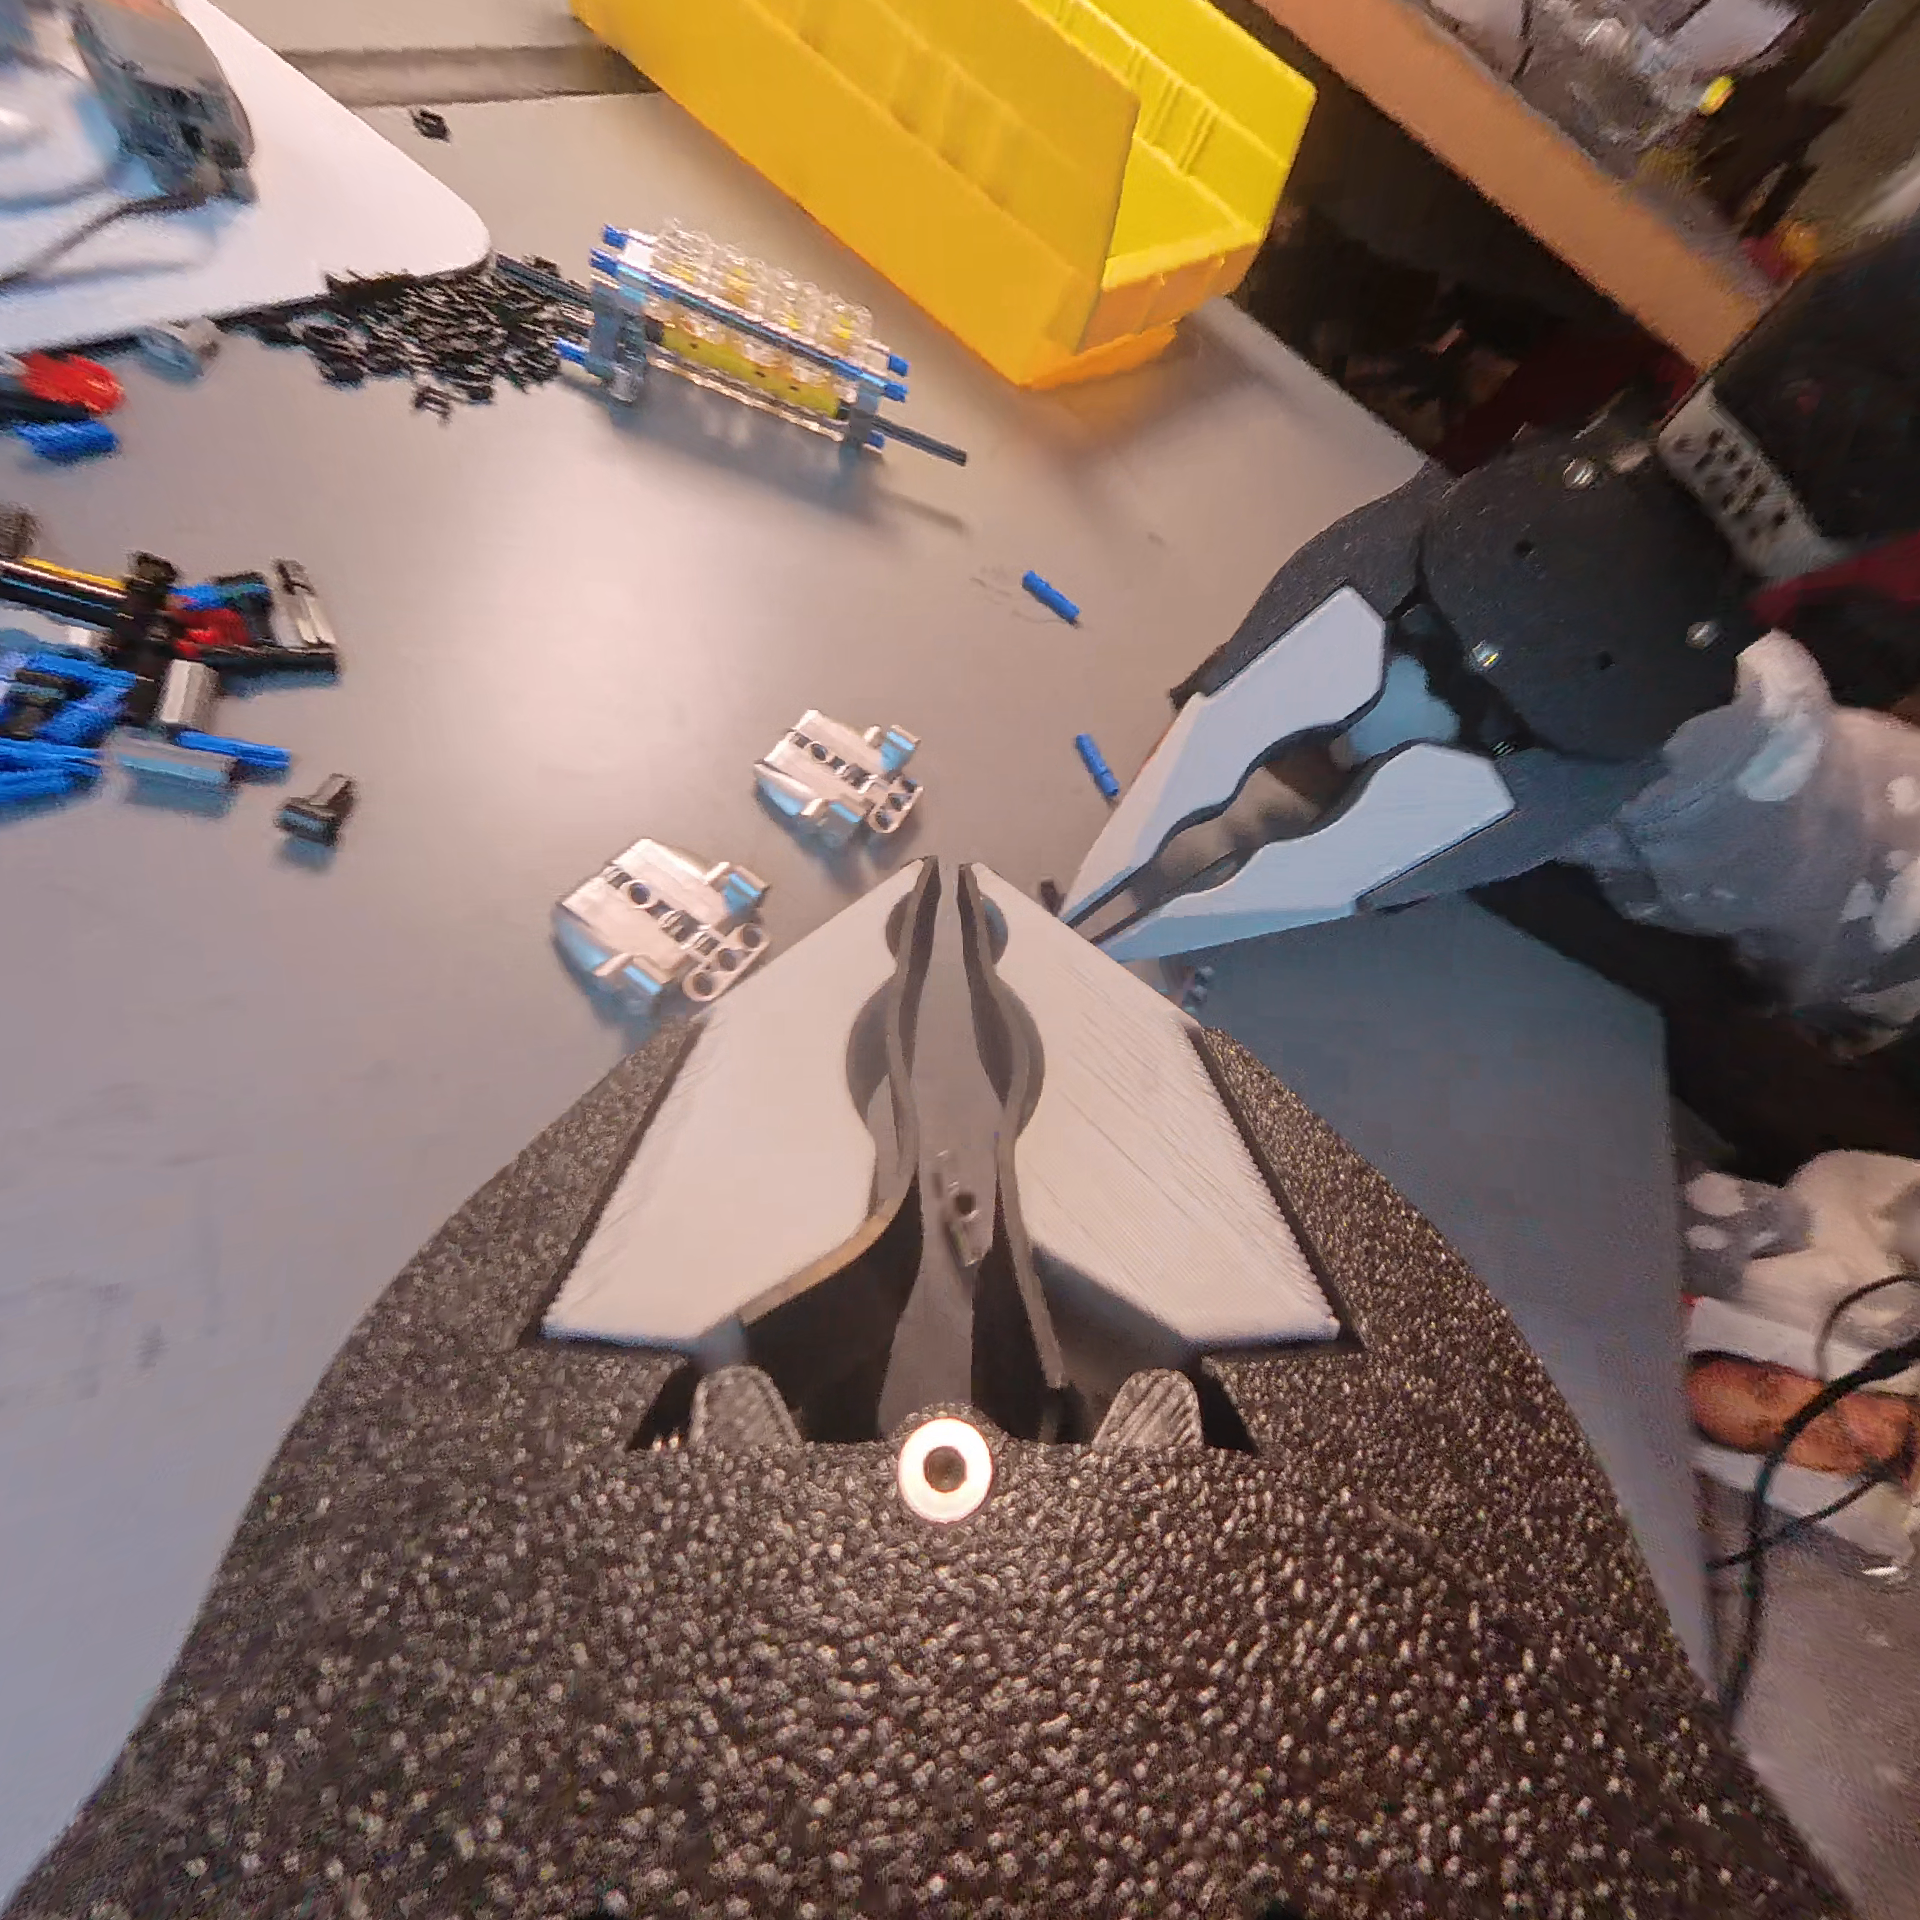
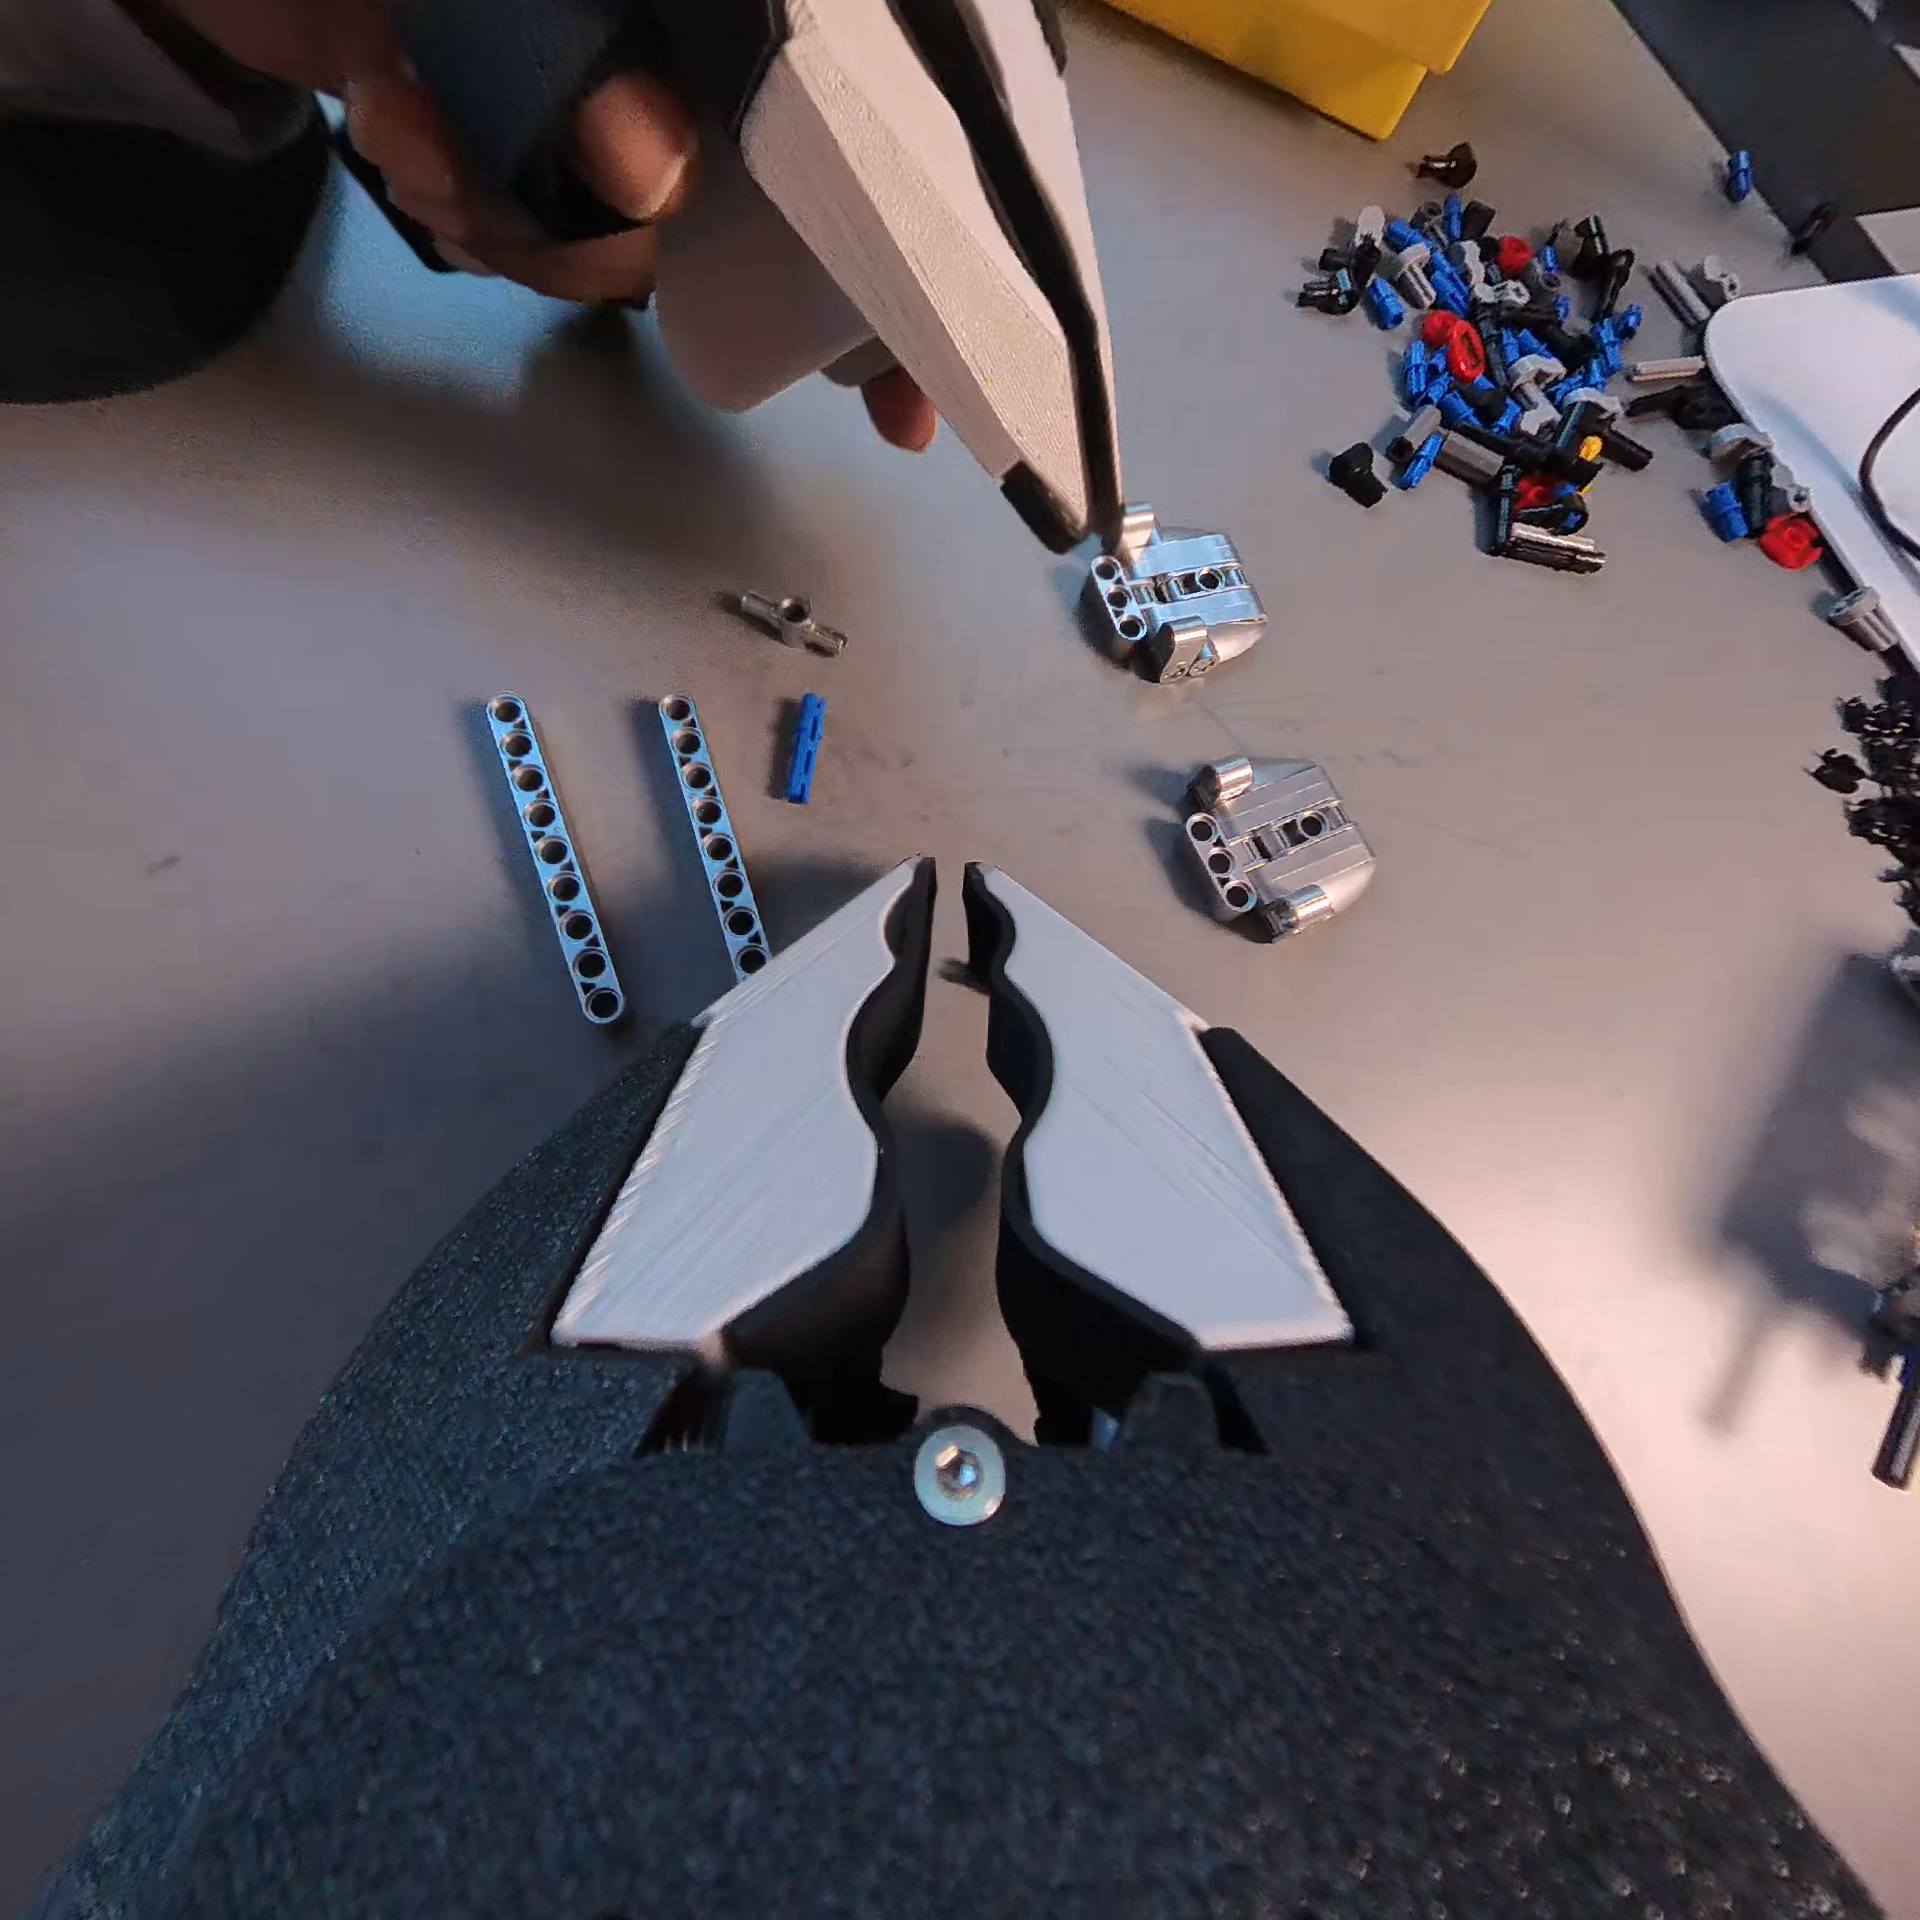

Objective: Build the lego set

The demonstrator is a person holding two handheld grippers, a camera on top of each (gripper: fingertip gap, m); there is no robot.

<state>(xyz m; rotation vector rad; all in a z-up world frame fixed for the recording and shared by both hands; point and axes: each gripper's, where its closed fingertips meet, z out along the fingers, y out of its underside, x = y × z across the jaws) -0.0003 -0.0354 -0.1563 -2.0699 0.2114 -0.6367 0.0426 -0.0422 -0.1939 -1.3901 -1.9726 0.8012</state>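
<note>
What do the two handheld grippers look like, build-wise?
Both match. The left gripper and right gripper each have a black, speckled, rough-textured body, two pale grey tapering fingers with visible print ridges, wavy black pads on the inner faces, and one silver screw with washer at the centre. The right gripper's holder wears a white, blotchy glove.

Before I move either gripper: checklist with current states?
1. Left gripper empty: ok, jaws about shut, nothing seen held.
2. Left gripper clear of far panel: cannot tell, its tip sits right at the panel's lug.
3. Right gripper open: ok, narrow gap only.
4. Near panel free: ok, flat on the table, untouched.
5. Beams fully visible: not ok, one end is hidden behind the right gripper.
6. Grippers apart: ok.
</note>
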